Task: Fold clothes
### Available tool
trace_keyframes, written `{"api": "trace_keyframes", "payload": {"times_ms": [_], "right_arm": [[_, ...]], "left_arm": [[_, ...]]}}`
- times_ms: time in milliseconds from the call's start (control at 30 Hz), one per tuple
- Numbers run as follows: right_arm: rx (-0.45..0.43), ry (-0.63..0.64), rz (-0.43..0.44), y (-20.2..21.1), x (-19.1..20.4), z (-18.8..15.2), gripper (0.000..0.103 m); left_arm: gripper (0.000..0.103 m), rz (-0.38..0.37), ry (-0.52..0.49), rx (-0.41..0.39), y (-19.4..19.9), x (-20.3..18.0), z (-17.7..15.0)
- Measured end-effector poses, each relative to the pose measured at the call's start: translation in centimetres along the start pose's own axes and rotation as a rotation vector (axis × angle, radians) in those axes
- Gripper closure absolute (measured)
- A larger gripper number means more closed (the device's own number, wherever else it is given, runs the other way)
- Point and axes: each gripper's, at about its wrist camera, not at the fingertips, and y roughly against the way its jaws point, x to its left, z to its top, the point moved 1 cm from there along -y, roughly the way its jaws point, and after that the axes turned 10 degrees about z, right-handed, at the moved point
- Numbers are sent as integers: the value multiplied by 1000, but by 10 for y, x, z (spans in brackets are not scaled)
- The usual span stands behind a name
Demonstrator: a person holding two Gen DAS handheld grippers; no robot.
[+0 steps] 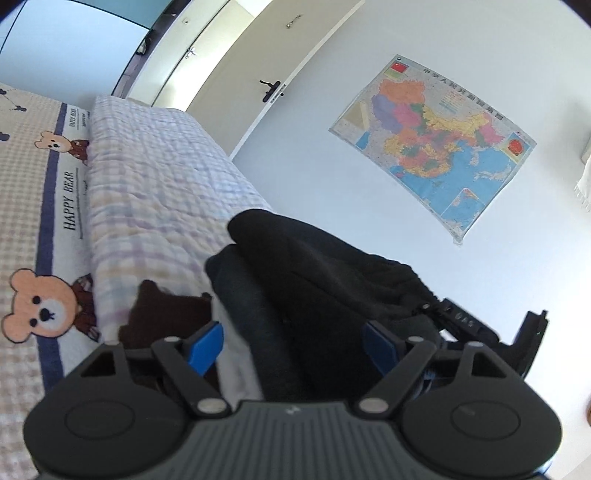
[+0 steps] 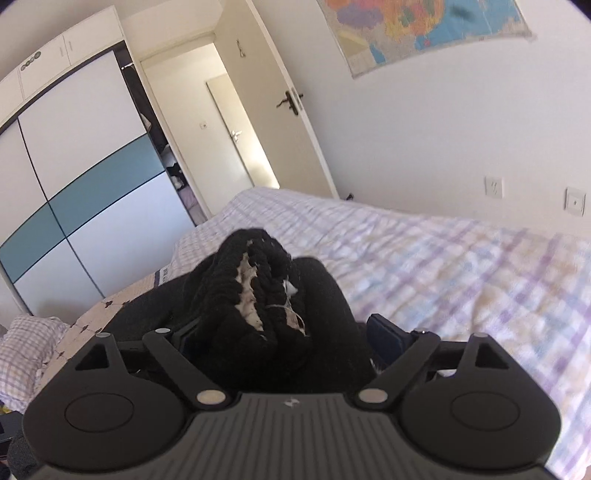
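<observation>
Both claws, left [image 1: 293,345] and right [image 2: 288,336], gape wide. Black garment [image 1: 325,280] bunches between each pair of fingers above the bed [image 2: 443,258].

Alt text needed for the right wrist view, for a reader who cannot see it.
A bunched black garment with a whitish lining lies between the spread fingers of the right gripper. Beyond it lie a bed with a checked quilt, a wardrobe, an open door and a wall map.

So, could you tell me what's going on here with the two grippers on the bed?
A person is folding clothes with two handheld grippers. A bunched black garment lies between the wide-open fingers of the left gripper and of the right gripper, over the checked quilt. Neither looks clamped on it.
</observation>
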Motion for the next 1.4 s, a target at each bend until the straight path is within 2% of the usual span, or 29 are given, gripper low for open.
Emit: {"api": "trace_keyframes", "payload": {"times_ms": [67, 133, 267, 400, 467, 533, 600, 800, 900, 1000, 1100, 1200, 1367, 1400], "right_arm": [[-94, 26, -21, 23, 4, 4, 13], [-192, 41, -31, 50, 5, 8, 13], [-280, 39, -1, 92, 16, -15, 12], [-300, 21, 43, 120, 33, -60, 11], [-302, -41, 75, 135, 50, -80, 11], [-297, -121, 134, 148, 74, -94, 10], [-285, -127, 214, 152, 108, -100, 10], [-135, 68, 380, 123, 235, -117, 10], [-47, 101, 476, 104, 287, -140, 10], [49, 130, 551, 88, 341, -168, 10], [162, 163, 593, 75, 389, -201, 10], [229, 248, 602, 68, 428, -231, 10], [341, 372, 511, 42, 461, -282, 10], [362, 390, 496, 36, 463, -292, 10]], "left_arm": [[17, 55, -44, -8, 15, 17, -4], [16, 144, -76, -14, 32, 38, -11], [16, 338, -130, -44, 79, 85, -12], [16, 515, -154, -120, 141, 130, -9], [16, 618, -169, -135, 169, 147, -4], [16, 702, -209, -151, 195, 156, 0], [16, 774, -251, -175, 222, 160, 5], [16, 941, -301, -254, 313, 169, 15], [16, 1027, -285, -284, 359, 185, 16], [22, 1089, -258, -292, 399, 203, 11], [27, 1118, -224, -280, 421, 222, 3], [32, 1114, -148, -273, 433, 246, -10], [61, 1081, -53, -180, 414, 287, -37], [64, 1077, -40, -161, 409, 294, -42]]}}
